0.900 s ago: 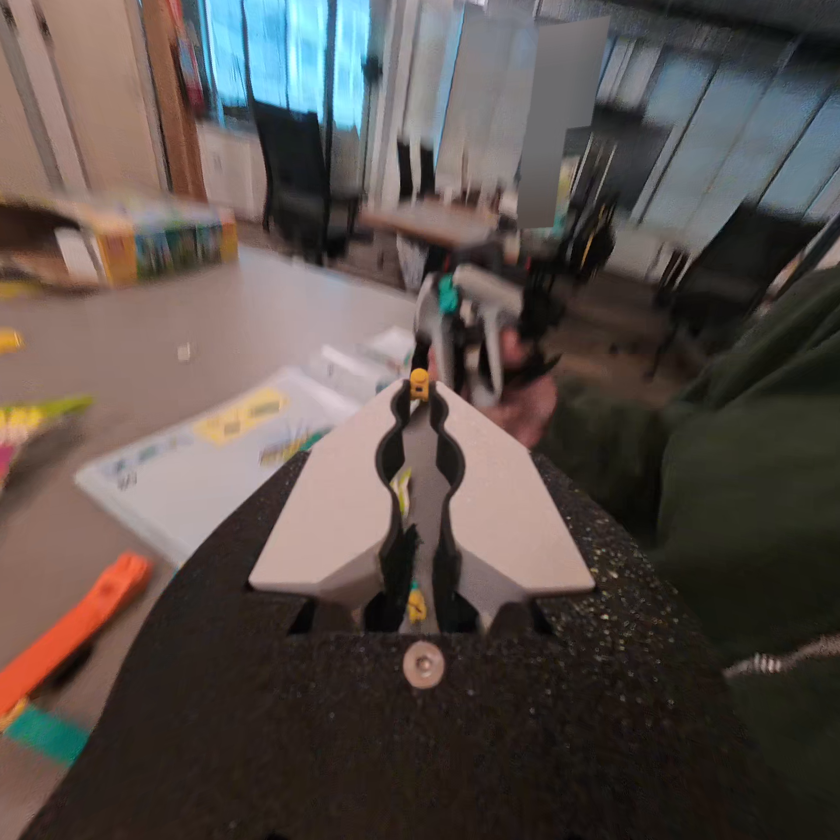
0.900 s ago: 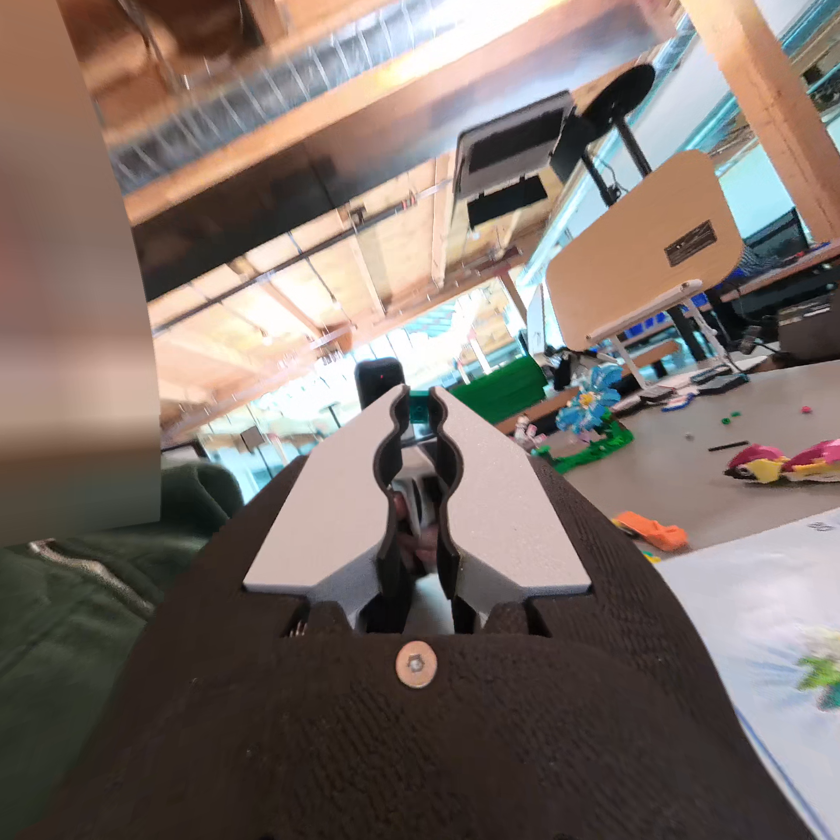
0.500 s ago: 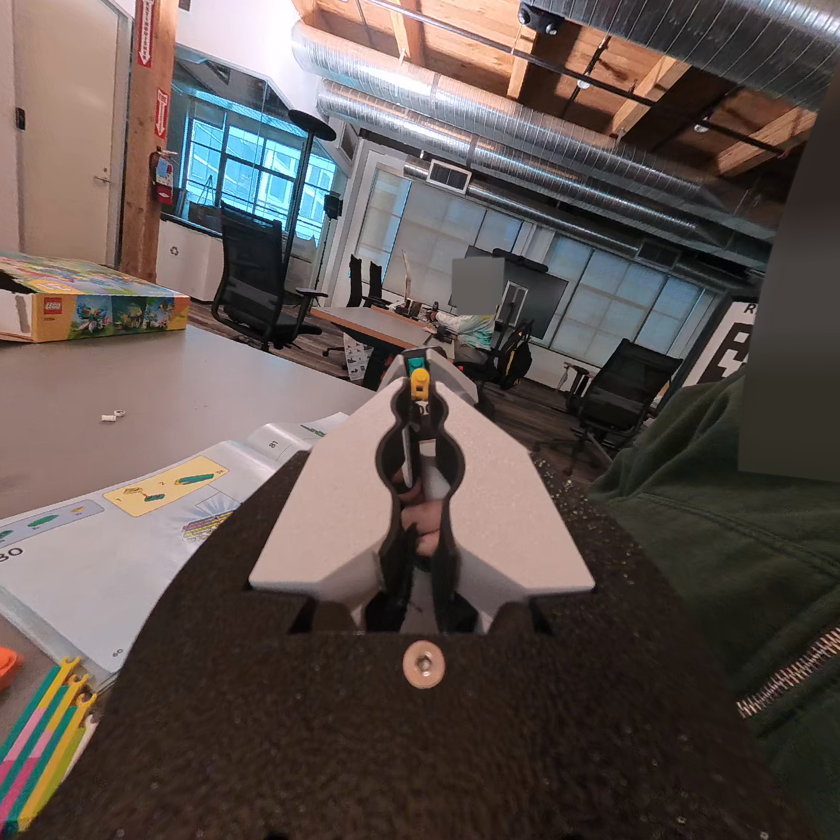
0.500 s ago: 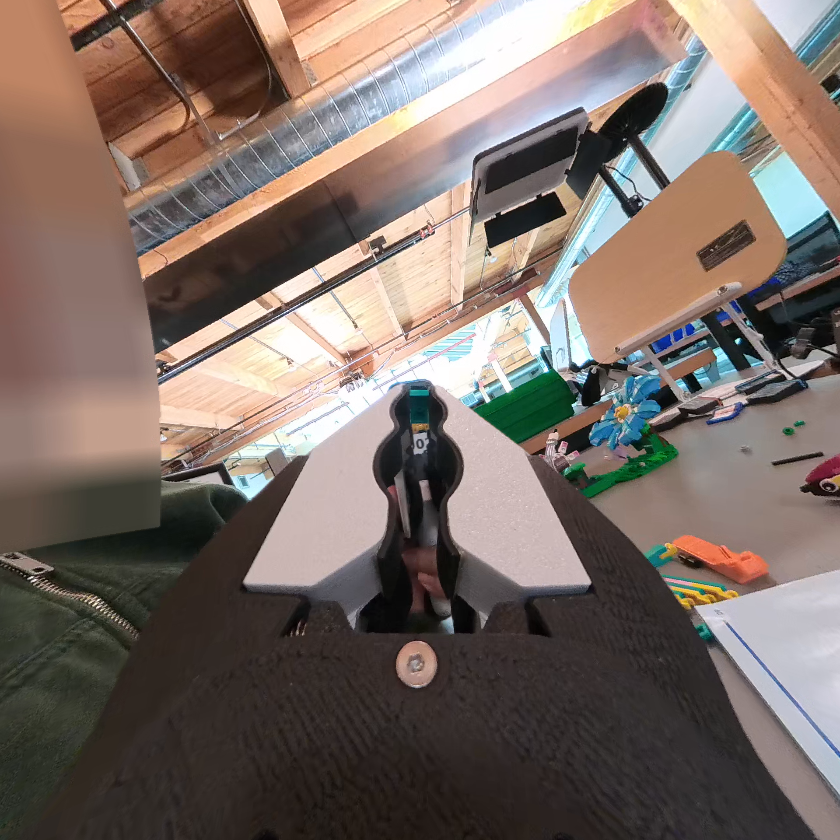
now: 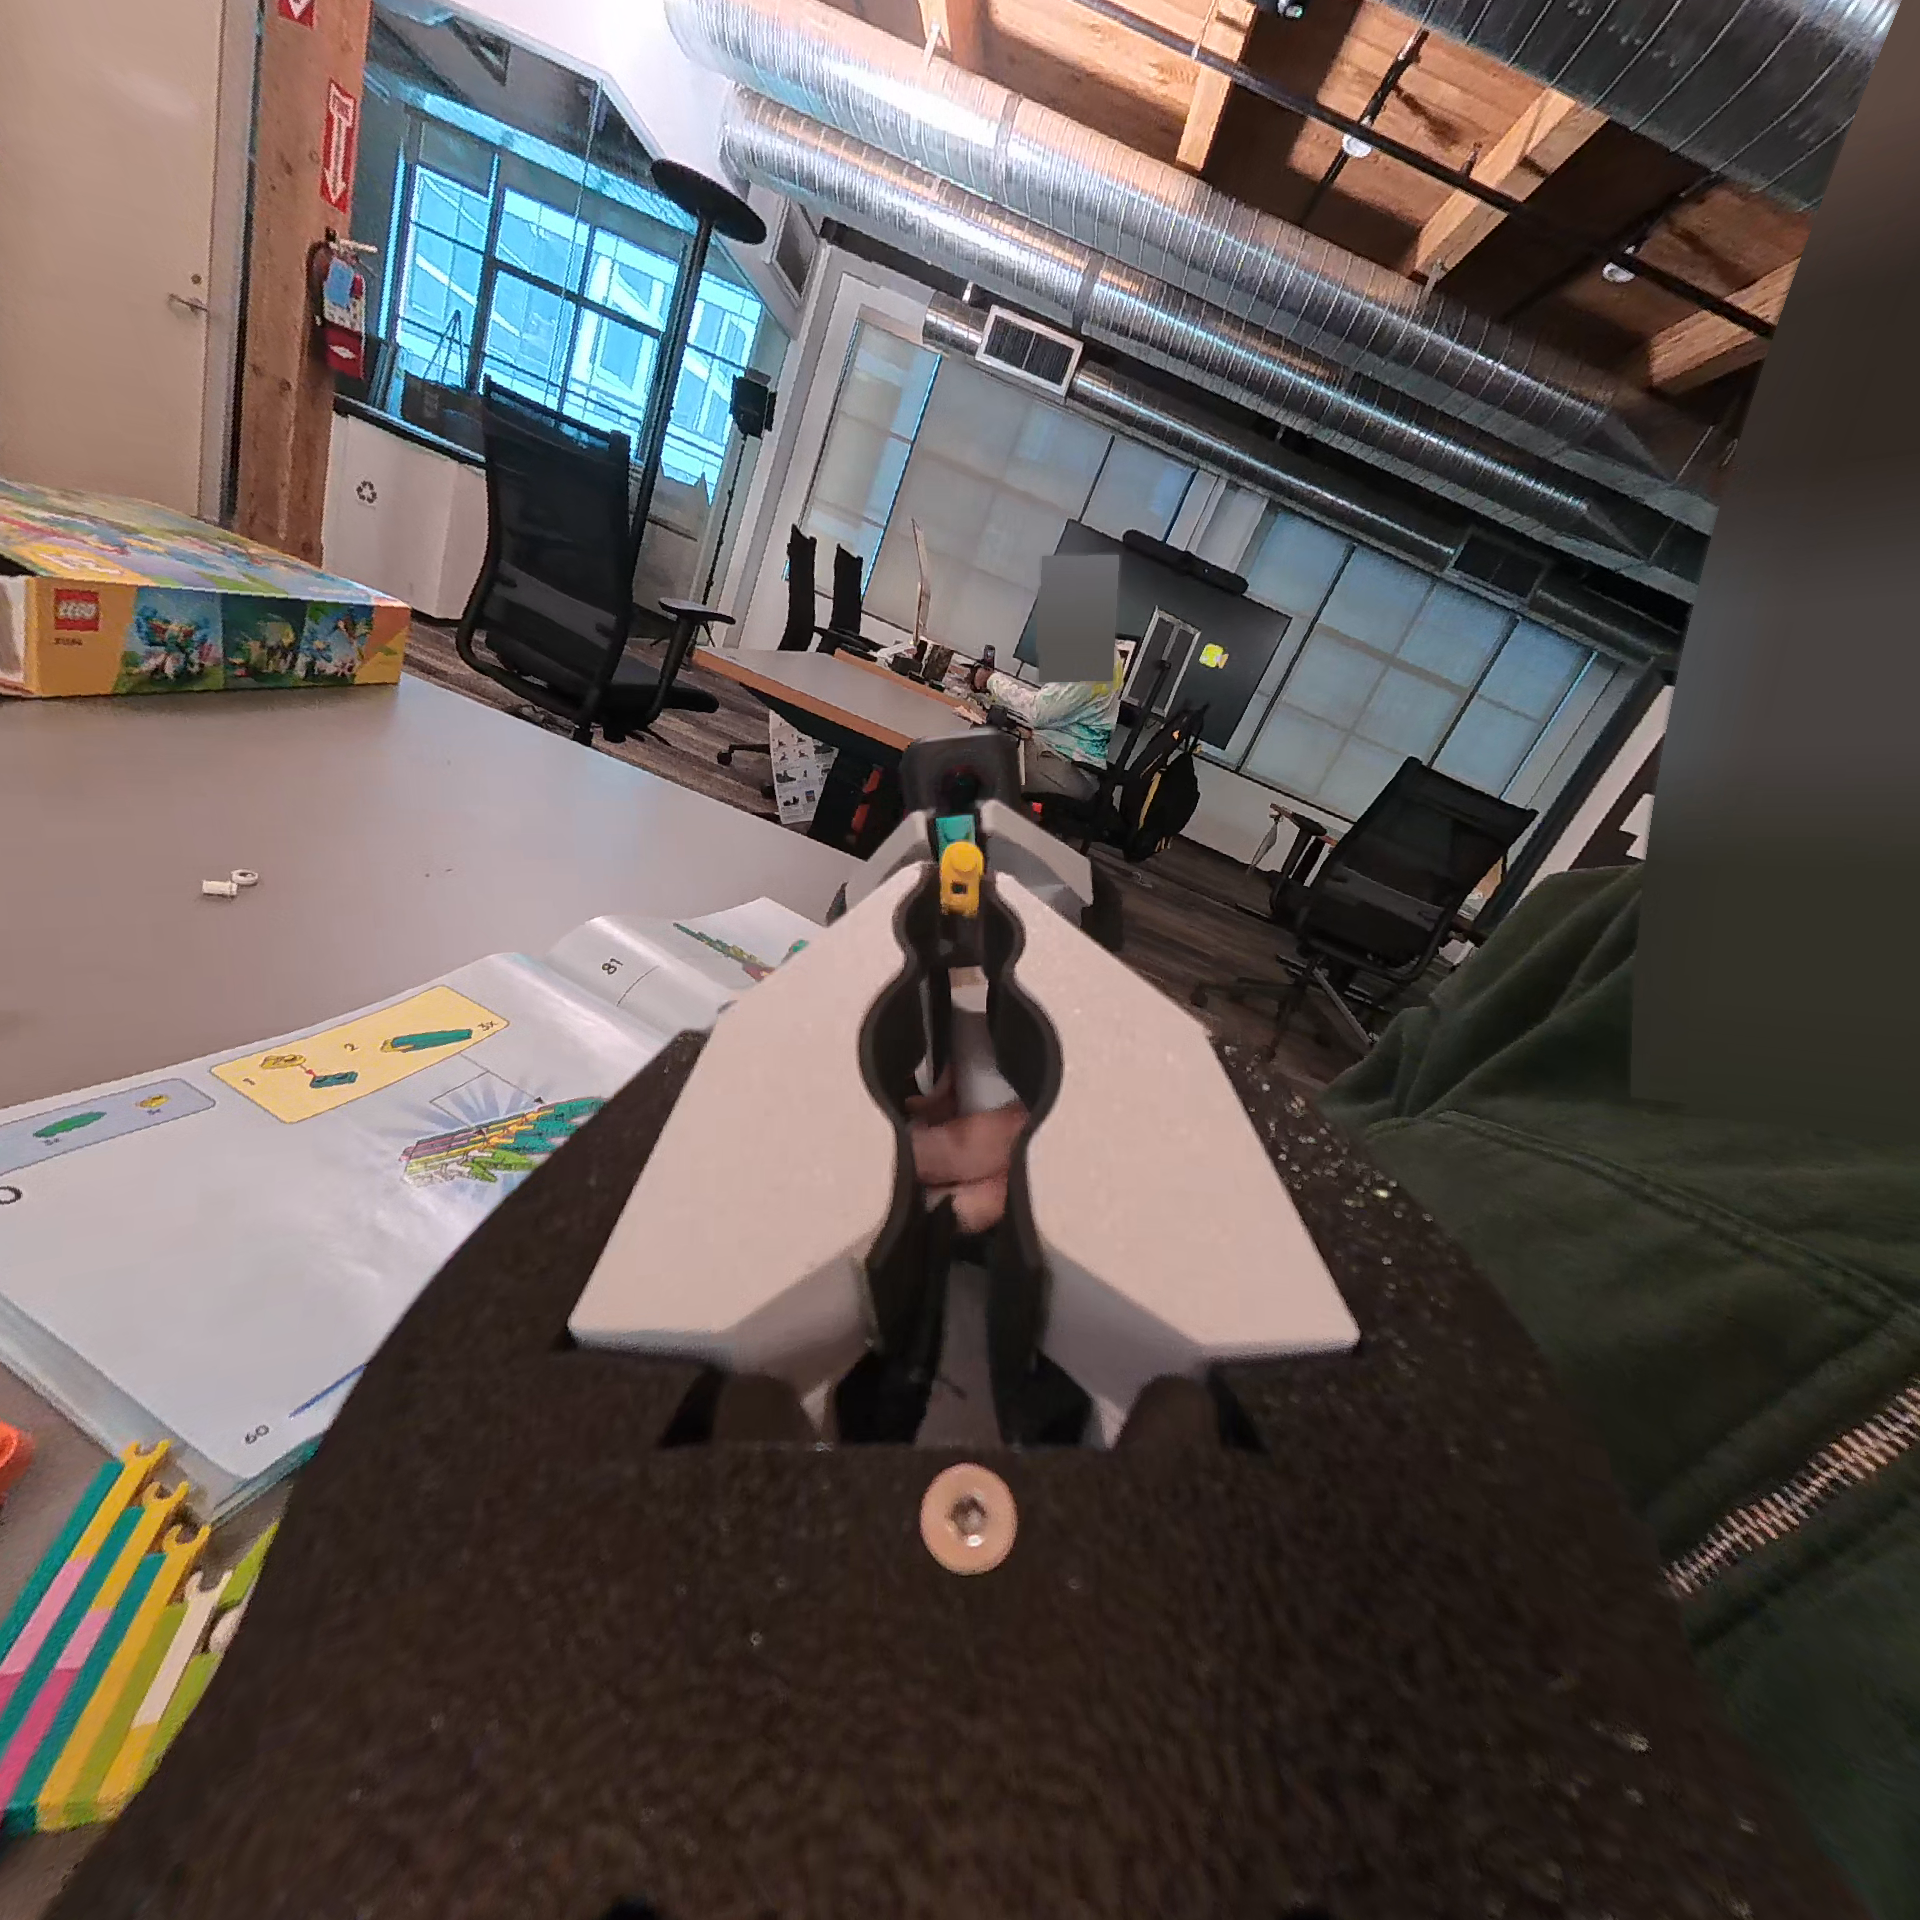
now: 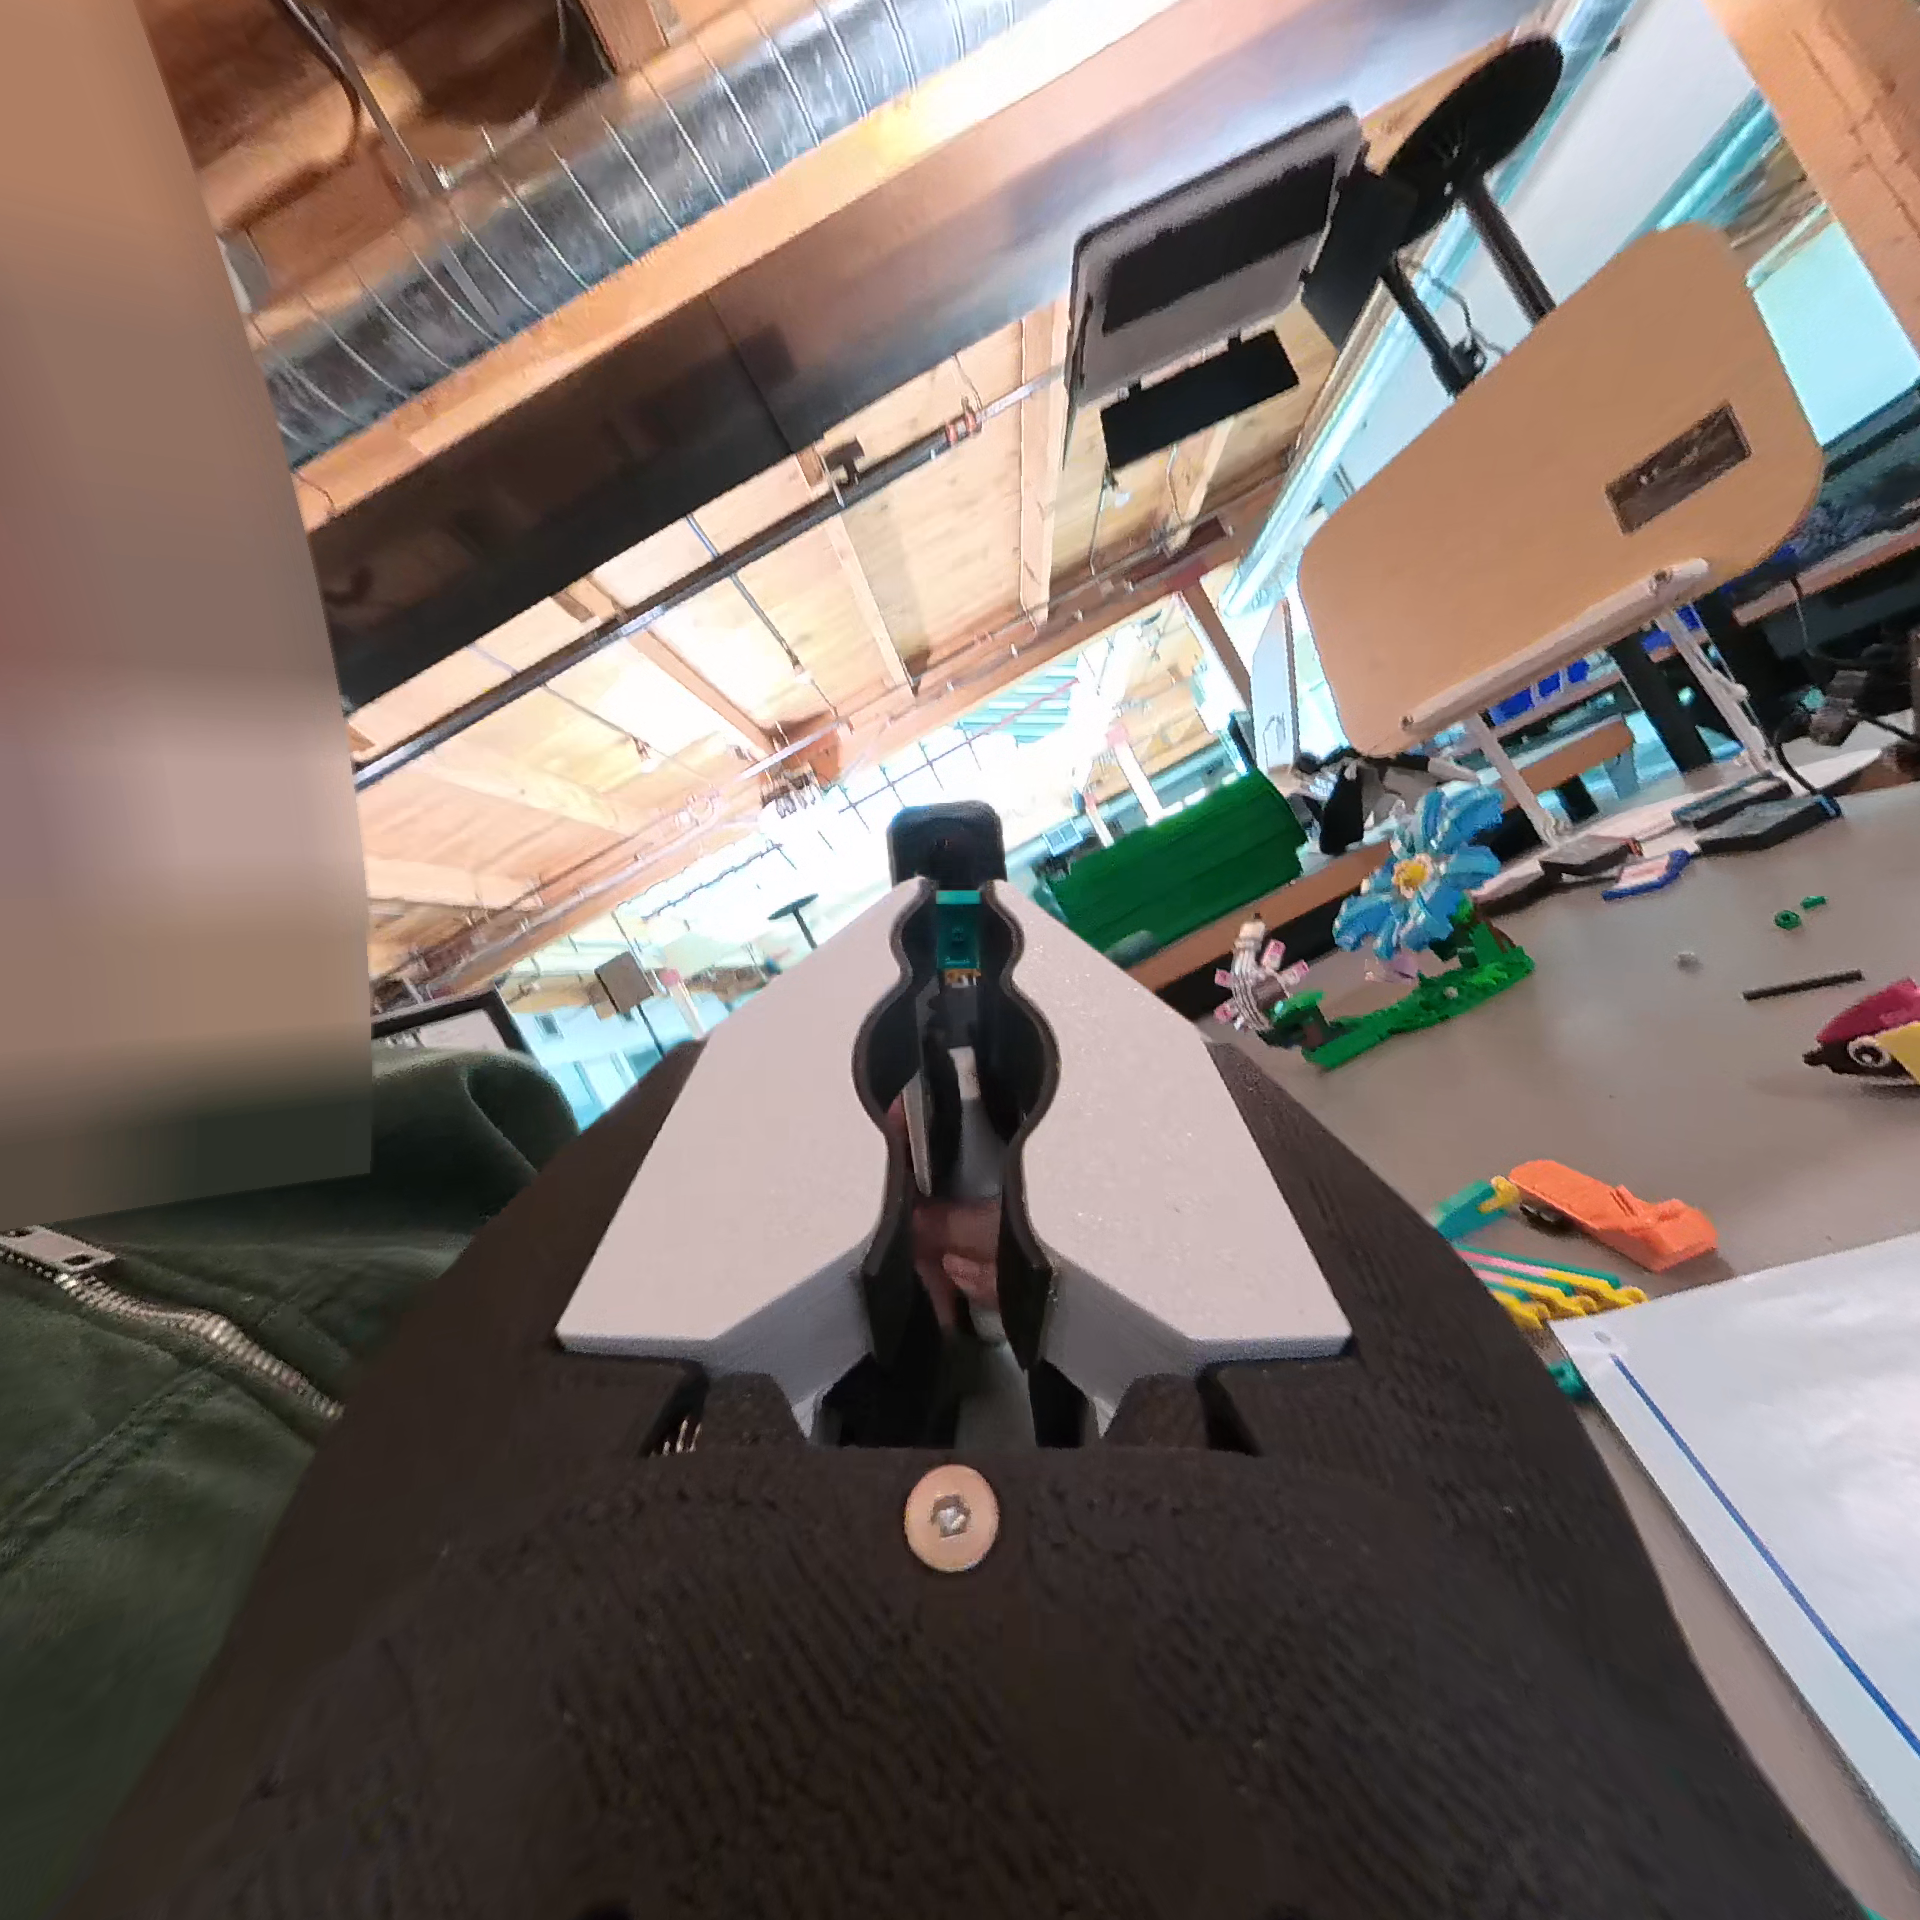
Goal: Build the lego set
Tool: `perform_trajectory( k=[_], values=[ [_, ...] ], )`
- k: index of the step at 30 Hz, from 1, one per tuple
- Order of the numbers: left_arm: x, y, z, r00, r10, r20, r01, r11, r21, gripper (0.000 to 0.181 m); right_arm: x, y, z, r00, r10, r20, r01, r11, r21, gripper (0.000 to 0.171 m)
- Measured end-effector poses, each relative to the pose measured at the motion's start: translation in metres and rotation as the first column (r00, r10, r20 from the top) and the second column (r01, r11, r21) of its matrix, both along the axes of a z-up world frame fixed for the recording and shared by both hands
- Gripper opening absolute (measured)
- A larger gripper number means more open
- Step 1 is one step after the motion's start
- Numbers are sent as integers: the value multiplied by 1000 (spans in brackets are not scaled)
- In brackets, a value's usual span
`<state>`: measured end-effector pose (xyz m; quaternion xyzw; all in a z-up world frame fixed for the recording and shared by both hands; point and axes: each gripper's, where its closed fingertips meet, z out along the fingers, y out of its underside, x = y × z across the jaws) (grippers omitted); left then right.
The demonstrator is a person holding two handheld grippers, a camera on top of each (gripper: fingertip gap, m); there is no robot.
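Observation:
My left gripper [image 5: 958,906] is shut on a small yellow lego piece [image 5: 958,868] that sticks out past its tips. My right gripper [image 6: 958,899] is shut on a small teal lego piece [image 6: 956,935]. Both are held up off the table and point at each other tip to tip. In the left wrist view the teal piece [image 5: 954,828] sits right above the yellow one, touching or nearly so. The yellow piece is mostly hidden in the right wrist view. A hand shows through the gap between each pair of fingers.
An open instruction booklet [image 5: 312,1143] lies on the grey table [image 5: 416,810], with a striped multicolour assembly [image 5: 83,1621] at its near corner. A lego box [image 5: 208,623] stands far left. An orange piece [image 6: 1610,1226], a blue flower model [image 6: 1423,914] and a pink bird [image 6: 1870,1039] lie beyond. The tips of both grippers are at nearly the same place. Both grippers' tips are roughly 20 cm from the striped multicolour assembly [image 5: 83,1621].
The two grippers have come together from apart, both tilting upward. The teal piece now meets the yellow piece at the tips. Both stay shut on their pieces.

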<state>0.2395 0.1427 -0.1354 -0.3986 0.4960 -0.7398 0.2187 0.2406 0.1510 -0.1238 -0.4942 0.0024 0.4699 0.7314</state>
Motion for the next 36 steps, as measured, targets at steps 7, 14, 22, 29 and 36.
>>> perform_trajectory(
  k=[7, 14, 22, 29, 36],
  values=[
    [2, 1, -10, 996, -51, -74, 47, 997, -55, 4, 1, 3, -10, 999, 44, 6, -43, 997, -68, 6],
    [2, 2, -14, 993, -80, -91, 70, 993, -100, 4, 1, 5, -13, 996, 75, -37, -78, 994, -82, 6],
    [3, 3, -17, 990, -84, -114, 70, 990, -119, 4, 3, 7, -15, 995, 81, -65, -87, 992, -95, 6],
    [4, 6, -21, 988, -80, -129, 63, 990, -127, 4, 4, 11, -18, 994, 71, -85, -81, 990, -114, 6],
    [5, 9, -26, 985, -79, -153, 60, 990, -126, 4, 4, 14, -23, 993, 75, -89, -87, 986, -142, 6]
  ],
)
